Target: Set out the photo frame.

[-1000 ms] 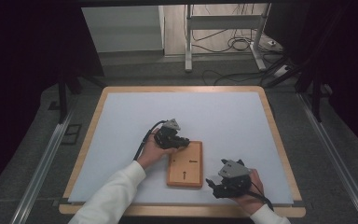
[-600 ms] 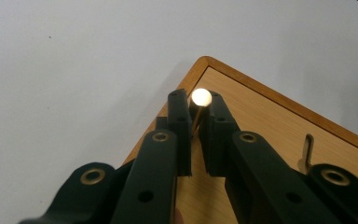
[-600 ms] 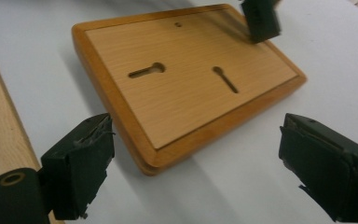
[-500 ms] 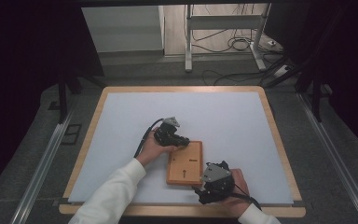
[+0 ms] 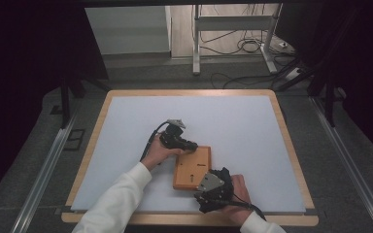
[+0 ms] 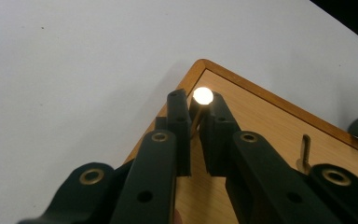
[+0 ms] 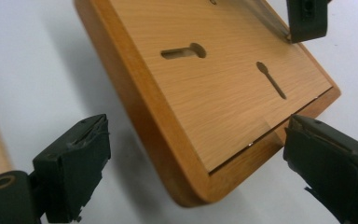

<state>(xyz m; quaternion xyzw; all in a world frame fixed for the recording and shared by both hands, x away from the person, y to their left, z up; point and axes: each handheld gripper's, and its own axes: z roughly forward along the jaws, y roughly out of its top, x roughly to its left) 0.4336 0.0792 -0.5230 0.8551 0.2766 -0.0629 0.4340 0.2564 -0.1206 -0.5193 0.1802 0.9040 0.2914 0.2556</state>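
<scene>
A wooden picture-frame back (image 5: 192,167) lies flat on the white mat, with a keyhole slot (image 7: 184,51) cut in its panel. My left gripper (image 5: 193,146) rests at the frame's far left corner. In the left gripper view my left gripper (image 6: 196,105) is shut on a thin brass pin with a bright round head (image 6: 203,95). My right gripper (image 5: 205,187) sits at the frame's near right corner. Its jaws have just been opening and stand wide, with that corner (image 7: 200,186) between the pads of my right gripper (image 7: 200,172), untouched.
The white mat (image 5: 252,126) lies on a wood-edged table (image 5: 291,141). A small metal tab (image 6: 304,151) sits on the frame's back panel. Beyond the table are a metal stand (image 5: 196,39), floor cables (image 5: 245,46) and rails along both sides.
My right gripper has moved left, up to the frame's near right corner. The left hand and the frame have stayed where they were.
</scene>
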